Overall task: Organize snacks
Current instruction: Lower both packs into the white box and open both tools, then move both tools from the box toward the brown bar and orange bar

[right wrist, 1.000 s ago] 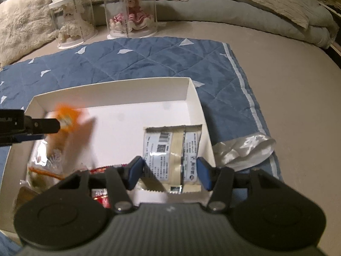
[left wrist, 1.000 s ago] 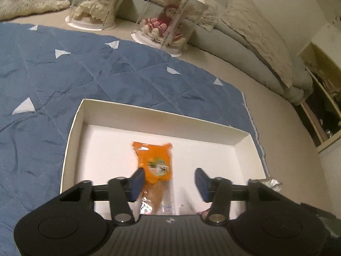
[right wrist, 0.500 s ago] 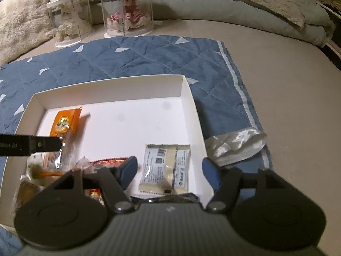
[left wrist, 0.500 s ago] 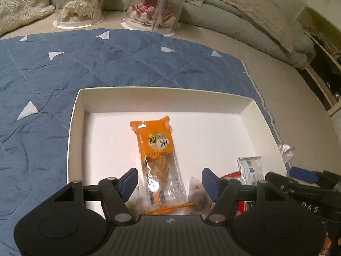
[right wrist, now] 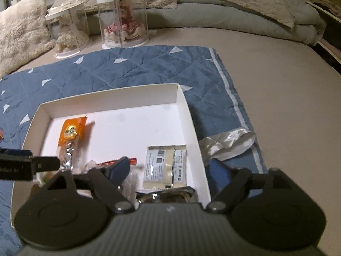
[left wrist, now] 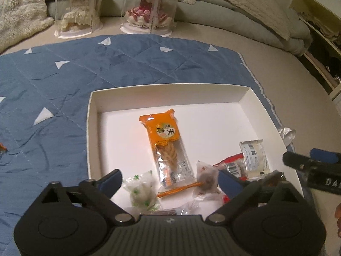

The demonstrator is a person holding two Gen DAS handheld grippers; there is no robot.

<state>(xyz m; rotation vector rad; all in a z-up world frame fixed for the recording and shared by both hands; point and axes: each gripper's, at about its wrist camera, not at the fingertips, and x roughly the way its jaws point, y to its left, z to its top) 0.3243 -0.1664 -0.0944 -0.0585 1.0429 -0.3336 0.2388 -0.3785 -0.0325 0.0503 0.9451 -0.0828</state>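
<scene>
A: Where do the snacks sit?

B: In the white box point(left wrist: 91, 128) on the blue quilt point(left wrist: 53, 81). An orange packet point(left wrist: 168, 147) lies lengthwise near the middle of the box floor. Nearer the camera are a small green-and-white wrapped sweet point(left wrist: 141, 192), a clear pouch with something dark inside point(left wrist: 205, 177) and a thin orange stick point(left wrist: 179, 189) that touches the foot of the orange packet.

A: And on the right side?

B: A pale white packet with a barcode point(right wrist: 165, 166) lies flat close to the right wall of the box, with a red wrapper point(left wrist: 229, 162) just beside it. A dark crinkled wrapper point(right wrist: 166, 195) shows at the near edge, though I can't tell what it is.

A: The grippers?

B: The left gripper point(left wrist: 170, 180) hovers over the near end of the box, jaws spread wide, holding nothing. The right gripper point(right wrist: 169, 169) hangs over the right near corner, jaws also wide and empty.

A: Anything outside the box?

B: A crumpled silver bag point(right wrist: 228, 143) lies on the quilt edge, touching the box wall. Two clear doll cases point(right wrist: 122, 19) stand beyond the quilt.
</scene>
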